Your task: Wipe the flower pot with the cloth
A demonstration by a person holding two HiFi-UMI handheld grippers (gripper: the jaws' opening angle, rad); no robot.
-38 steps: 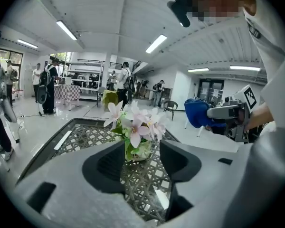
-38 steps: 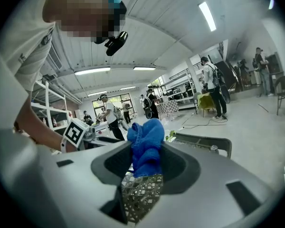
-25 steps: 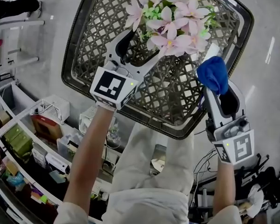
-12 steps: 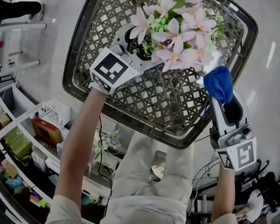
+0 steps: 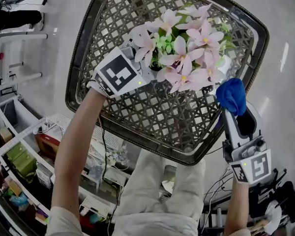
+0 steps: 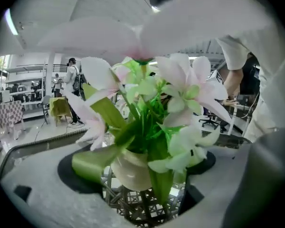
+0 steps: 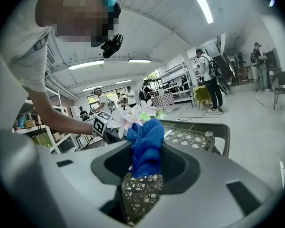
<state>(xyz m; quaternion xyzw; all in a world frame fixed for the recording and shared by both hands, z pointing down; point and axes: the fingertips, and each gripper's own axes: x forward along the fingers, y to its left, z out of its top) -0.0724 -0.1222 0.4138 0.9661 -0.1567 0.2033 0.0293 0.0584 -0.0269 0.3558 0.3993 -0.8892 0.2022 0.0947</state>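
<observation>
Gaps are left around the flower pot point(image 6: 130, 167) by the left gripper point(image 6: 143, 186), whose jaws have just been opened wide. The cloth point(image 7: 145, 146) is clamped in the right gripper point(image 7: 142, 177) by the rim of the table point(image 5: 137, 113).

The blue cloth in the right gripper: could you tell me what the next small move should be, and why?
Probably bring the right gripper, shut on the bunched blue cloth, in under the pink flowers to the wall of the cream flower pot. The cloth hangs apart from it, and the left gripper, whose jaws have just been opening, straddles the pot without gripping.
</observation>
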